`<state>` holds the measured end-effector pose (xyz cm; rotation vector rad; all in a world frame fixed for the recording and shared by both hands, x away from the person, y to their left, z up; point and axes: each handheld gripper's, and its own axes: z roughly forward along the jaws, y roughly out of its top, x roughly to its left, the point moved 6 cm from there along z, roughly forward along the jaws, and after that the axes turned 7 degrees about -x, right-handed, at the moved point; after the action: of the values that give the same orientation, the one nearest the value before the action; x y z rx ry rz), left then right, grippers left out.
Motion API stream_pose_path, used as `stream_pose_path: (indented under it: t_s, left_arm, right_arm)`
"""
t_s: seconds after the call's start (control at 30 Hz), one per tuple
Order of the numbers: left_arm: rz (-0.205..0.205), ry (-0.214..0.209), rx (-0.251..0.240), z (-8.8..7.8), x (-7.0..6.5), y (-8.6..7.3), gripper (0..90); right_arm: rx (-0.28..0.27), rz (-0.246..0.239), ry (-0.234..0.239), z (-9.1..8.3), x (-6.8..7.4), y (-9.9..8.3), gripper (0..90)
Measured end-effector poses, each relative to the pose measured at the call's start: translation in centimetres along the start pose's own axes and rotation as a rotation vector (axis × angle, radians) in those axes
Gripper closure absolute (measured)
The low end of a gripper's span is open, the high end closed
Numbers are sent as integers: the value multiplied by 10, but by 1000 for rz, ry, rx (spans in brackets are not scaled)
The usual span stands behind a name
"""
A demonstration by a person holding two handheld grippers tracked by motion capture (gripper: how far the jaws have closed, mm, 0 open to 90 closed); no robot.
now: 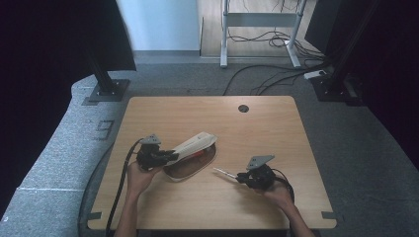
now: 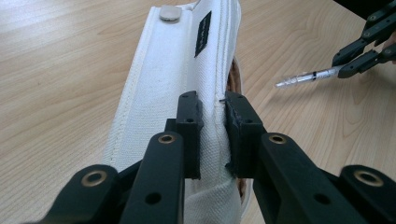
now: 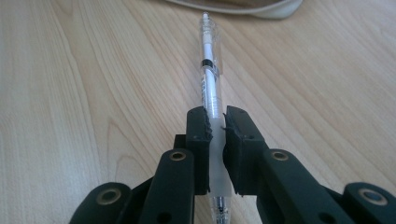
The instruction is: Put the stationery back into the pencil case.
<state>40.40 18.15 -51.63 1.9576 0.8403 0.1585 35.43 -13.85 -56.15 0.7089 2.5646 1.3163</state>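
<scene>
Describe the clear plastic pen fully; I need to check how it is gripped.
The clear plastic pen is slim and see-through, with a frosted grip sleeve, a black band and a clip near its far end. The right gripper is shut on the frosted sleeve, so the pen juts out along its jaws. In the high view it points toward the open white fabric pencil case, its end short of the case. It sits low over the wooden table; contact is unclear.

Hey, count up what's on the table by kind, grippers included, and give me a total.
Pencil cases: 1
Pens: 1
Red items inside the case, kind unclear: 1
Grippers, left gripper and right gripper: 2
Total: 5
</scene>
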Motion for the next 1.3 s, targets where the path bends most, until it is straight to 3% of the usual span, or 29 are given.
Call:
stream_pose_path:
  t_s: [0.37, 0.93, 1.3]
  left_arm:
    - [0, -2, -5, -1, 0, 1, 774]
    - [-1, -9, -7, -2, 0, 1, 774]
    - [-1, -12, -6, -2, -1, 1, 773]
  right_arm:
    - [-22, -19, -2, 7, 0, 25, 787]
    - [-21, -57, 43, 39, 8, 61, 787]
    - [-2, -106, 82, 64, 19, 80, 787]
